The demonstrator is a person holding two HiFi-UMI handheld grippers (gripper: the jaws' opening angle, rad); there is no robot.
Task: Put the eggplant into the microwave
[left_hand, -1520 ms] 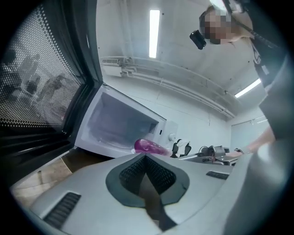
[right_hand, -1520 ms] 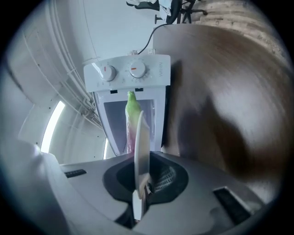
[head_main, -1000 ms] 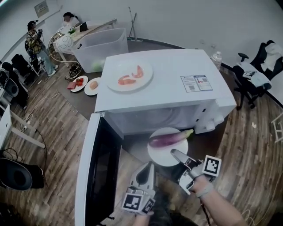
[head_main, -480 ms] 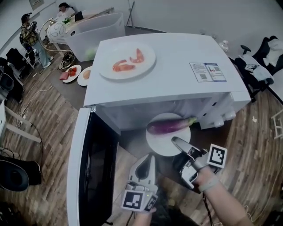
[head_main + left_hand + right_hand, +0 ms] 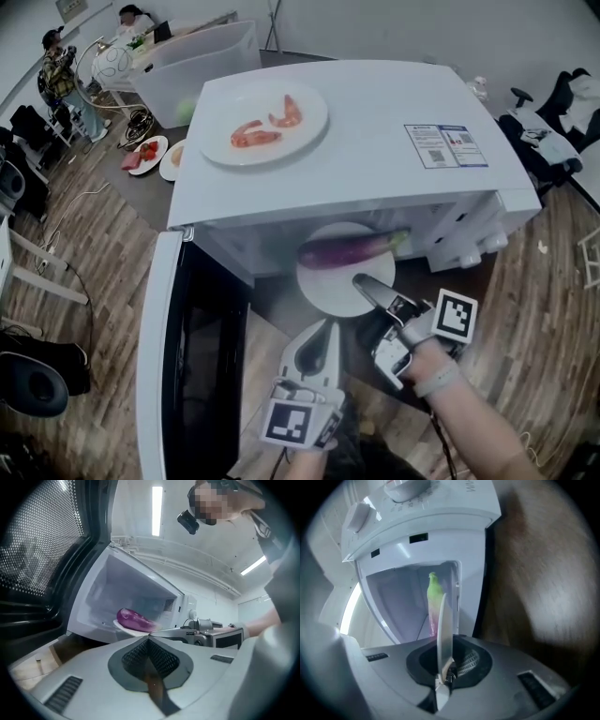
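Head view puts the eggplant (image 5: 352,250) crosswise on a white plate (image 5: 328,292) at the open mouth of the microwave (image 5: 375,141), green stem end toward your right. Your right gripper (image 5: 366,284) has its jaws closed thin on the near rim of that plate, so the eggplant lies just beyond the tips, not touching them. Your left gripper (image 5: 323,330) sits beside it, lower and to the left, well short of the plate, jaws pressed together with nothing between them.

The microwave's top covers the far edge of the plate and most of the cavity from above. Right gripper view sees the plate edge-on, and it covers most of the eggplant: only the green stem and a strip of purple show. Left gripper view sees the eggplant's purple body on the plate inside the opening, with the open door (image 5: 187,356) dark on the left.

You have one eggplant, one microwave and two grippers. Four plates show: the held one, a large plate (image 5: 265,122) on the microwave's top with two pink pieces (image 5: 255,137) on it, and two small floor plates (image 5: 142,155) whose contents are too small to name.
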